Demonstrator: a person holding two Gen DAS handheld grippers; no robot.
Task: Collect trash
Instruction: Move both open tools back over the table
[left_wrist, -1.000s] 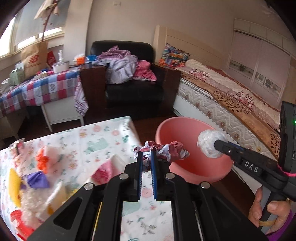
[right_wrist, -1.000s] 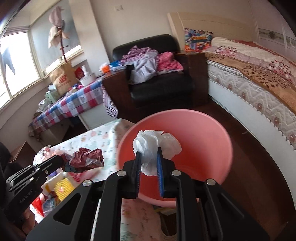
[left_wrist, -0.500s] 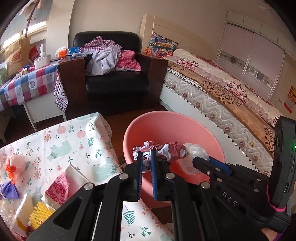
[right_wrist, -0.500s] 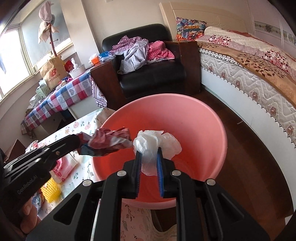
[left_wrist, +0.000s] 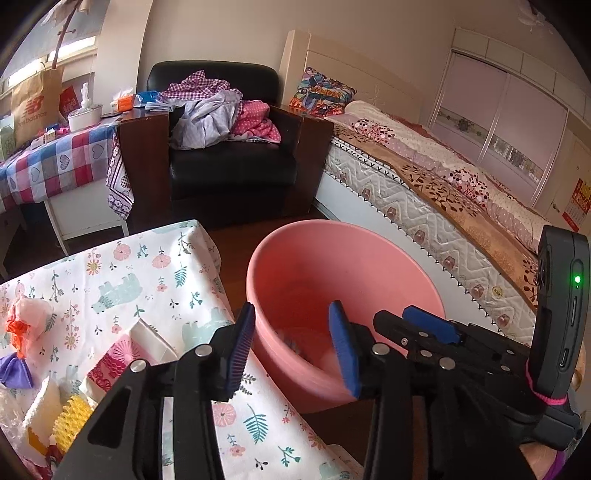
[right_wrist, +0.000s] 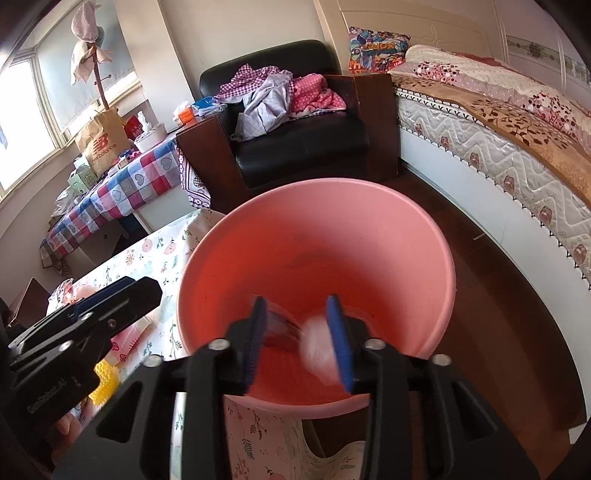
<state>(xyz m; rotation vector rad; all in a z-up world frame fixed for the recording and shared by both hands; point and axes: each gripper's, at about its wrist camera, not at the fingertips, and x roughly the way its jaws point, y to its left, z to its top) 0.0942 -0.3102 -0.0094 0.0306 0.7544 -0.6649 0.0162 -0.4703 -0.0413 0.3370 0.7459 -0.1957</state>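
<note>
Two grippers hang over a pink bin (right_wrist: 369, 236) beside the floral-clothed table (left_wrist: 147, 280); armchair (left_wrist: 229, 173) at 12 o'clock, bed (left_wrist: 443, 206) at 2. Left gripper (left_wrist: 295, 347): jaws opening, empty. Right gripper (right_wrist: 297, 341): jaws opening, blurred white wad (right_wrist: 317, 343) loose between them, inside the bin.

Daylight enters through the window (right_wrist: 22, 122) at left. Fisheye bends the frame edges, corners vignetted. Falling trash (right_wrist: 317, 343) shows motion blur.

The brown paper bag (right_wrist: 105, 138) by the window reads "new balance" under an NB logo
</note>
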